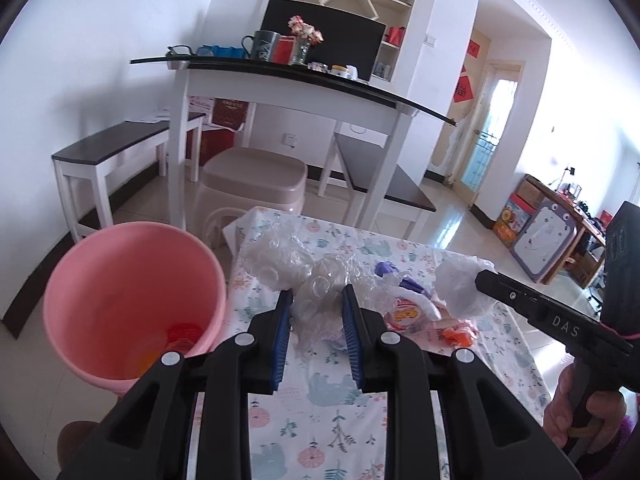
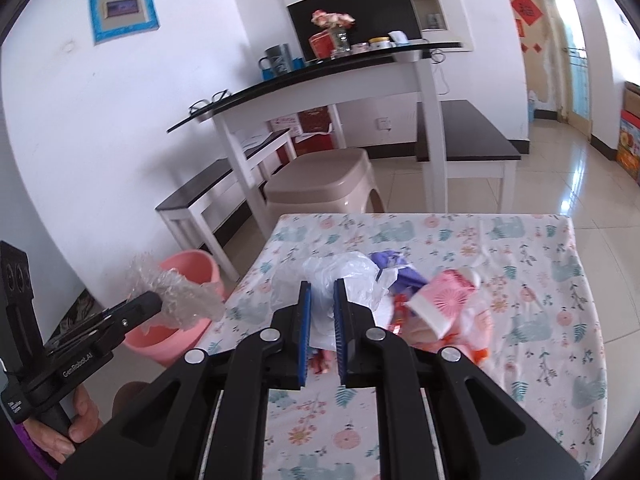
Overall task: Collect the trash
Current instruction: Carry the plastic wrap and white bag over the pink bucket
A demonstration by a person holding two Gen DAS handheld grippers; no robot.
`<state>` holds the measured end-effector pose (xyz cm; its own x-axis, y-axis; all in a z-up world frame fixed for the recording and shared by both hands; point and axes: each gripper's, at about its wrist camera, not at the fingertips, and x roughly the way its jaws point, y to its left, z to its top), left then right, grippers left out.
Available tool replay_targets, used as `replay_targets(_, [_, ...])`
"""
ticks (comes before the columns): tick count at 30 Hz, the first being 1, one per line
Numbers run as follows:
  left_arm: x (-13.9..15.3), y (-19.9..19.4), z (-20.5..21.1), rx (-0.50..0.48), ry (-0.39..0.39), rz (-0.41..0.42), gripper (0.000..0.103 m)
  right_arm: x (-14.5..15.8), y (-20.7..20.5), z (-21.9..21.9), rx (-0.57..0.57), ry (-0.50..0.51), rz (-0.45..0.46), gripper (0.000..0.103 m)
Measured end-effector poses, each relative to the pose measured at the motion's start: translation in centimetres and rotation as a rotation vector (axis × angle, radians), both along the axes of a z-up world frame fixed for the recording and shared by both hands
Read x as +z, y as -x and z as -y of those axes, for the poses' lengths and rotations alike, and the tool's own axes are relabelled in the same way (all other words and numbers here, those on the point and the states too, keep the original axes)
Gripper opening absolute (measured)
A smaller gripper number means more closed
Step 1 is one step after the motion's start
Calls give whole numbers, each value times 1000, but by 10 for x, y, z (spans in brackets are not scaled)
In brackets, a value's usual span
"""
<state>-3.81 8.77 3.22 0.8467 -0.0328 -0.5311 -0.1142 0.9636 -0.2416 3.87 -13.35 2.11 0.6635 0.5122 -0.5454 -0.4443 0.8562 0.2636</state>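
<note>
My left gripper [image 1: 317, 292] is shut on a crumpled wad of clear bubble wrap [image 1: 280, 260], held above the left edge of the floral-cloth table [image 1: 320, 420]. A pink bucket [image 1: 120, 280] stands on the floor just left of it, with a few scraps inside. My right gripper [image 2: 322, 284] is shut on a white plastic bag [image 2: 348, 270], lifted over the table's middle. From the right wrist view, the left gripper [image 2: 154, 300] holds the bubble wrap [image 2: 180, 296] over the bucket [image 2: 160, 344]. A purple wrapper [image 2: 396, 272], a pink and white packet [image 2: 444, 296] and orange scraps [image 1: 460, 332] lie on the cloth.
A beige plastic stool [image 1: 256, 176] stands beyond the table's far edge. Behind it is a white desk with a dark top [image 1: 304, 76], with low benches [image 1: 112, 144] on either side. A hand [image 1: 580, 412] grips the right handle.
</note>
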Motion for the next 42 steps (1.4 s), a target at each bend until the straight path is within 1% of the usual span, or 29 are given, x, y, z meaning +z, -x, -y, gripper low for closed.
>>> replay_targets(5, [-2,6,-11,54,-16,-6,24,-2,3,-25,43,11,8,11])
replay_targets(10, [-3,12,-25,122,-40,-5,24,-3,5,-58,106,26,11,11])
replay_targets(12, [-4,14,-32,143,-38,-7,24,-4,5,-70,128,34,13,11])
replay_targets(20, [-13,26,-68,250,-40,-23,24,-4,8,-118,219,52,29,11])
replay_targets(24, [-20,31,-85,296,-53,-33,24,-7,9,-143,276,51,25,11])
replay_targets(30, [-30,38,-107,339,-48,-49,24,-11,11,-174,338,58,30,11])
replay_targets(42, [-49,39,-139,398,-50,-102,24,-32,6,-224,423,82,-14,11])
